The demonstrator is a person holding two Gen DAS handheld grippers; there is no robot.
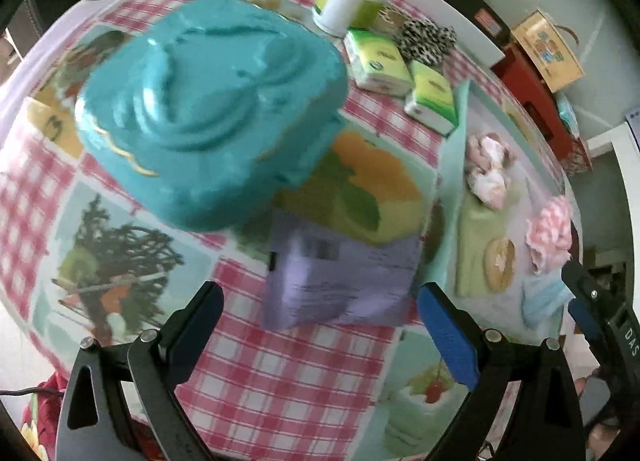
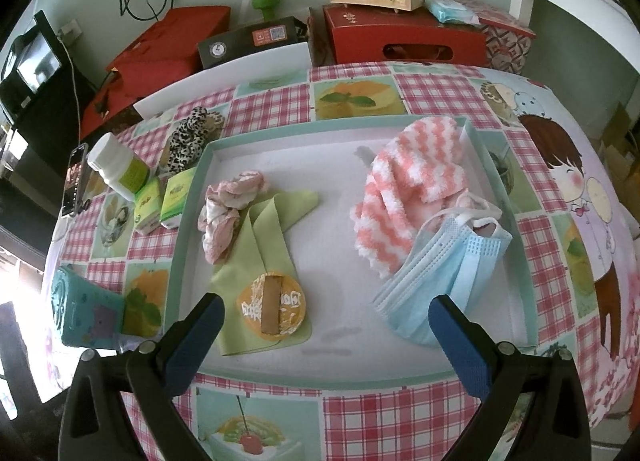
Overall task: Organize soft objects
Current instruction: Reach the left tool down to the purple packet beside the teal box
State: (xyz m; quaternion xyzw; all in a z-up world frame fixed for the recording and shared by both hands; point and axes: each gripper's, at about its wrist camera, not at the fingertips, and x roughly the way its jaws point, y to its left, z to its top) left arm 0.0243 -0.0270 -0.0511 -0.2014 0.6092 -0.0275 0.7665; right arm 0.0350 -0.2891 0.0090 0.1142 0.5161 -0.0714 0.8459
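Both tongs (image 1: 320, 305) (image 2: 326, 323) agape, empty; blue masks (image 2: 444, 273) plain only from the right wrist.

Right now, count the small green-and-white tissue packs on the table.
2: one green-and-white tissue pack beside the white plastic bottle, the other tissue pack against the tray's left wall. More may be hidden.

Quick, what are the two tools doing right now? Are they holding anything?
Left tool: open, holding nothing, above the teal pack.
Right tool: open, holding nothing, above the tray.
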